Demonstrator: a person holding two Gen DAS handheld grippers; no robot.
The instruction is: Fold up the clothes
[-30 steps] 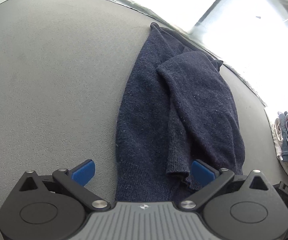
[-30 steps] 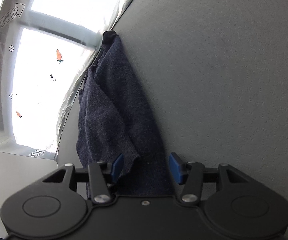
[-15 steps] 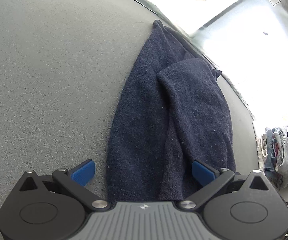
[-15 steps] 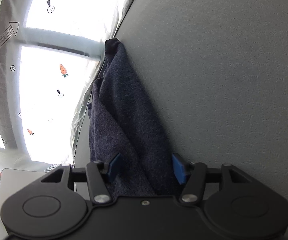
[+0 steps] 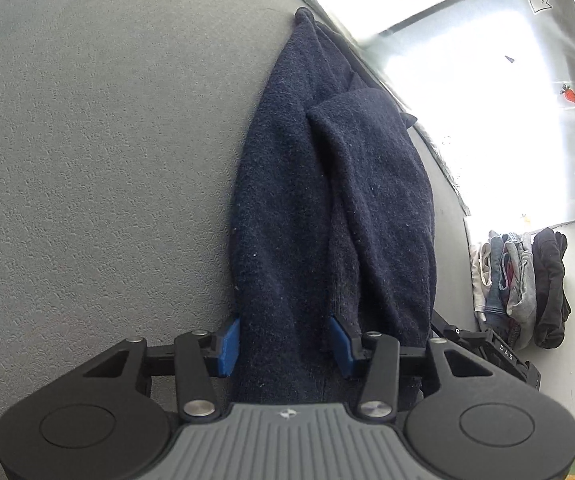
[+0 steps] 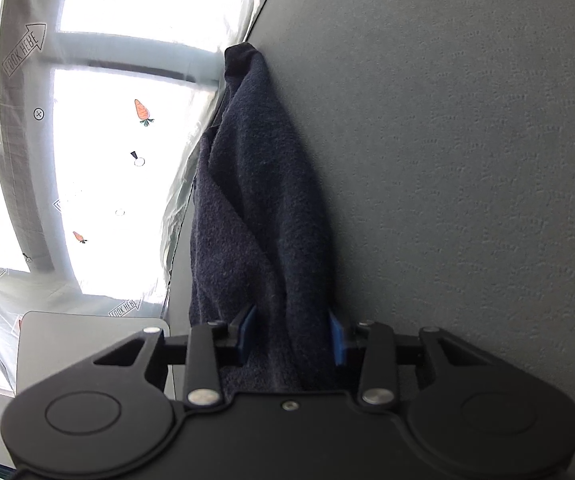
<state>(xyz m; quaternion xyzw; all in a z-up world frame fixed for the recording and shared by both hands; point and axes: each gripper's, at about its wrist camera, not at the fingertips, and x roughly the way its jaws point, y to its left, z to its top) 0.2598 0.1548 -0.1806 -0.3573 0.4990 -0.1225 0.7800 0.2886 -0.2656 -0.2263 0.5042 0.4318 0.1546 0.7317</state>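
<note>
On the grey worktop [image 5: 87, 160] a navy knitted sweater [image 5: 327, 200] lies folded lengthwise, reaching its far edge. My left tongs [image 5: 283, 344] are closing around its near end, blue pads flanking the fabric. My right tongs [image 6: 291, 336] are closing likewise on the knit. Folded clothes [image 5: 519, 284] stack far right.
</note>
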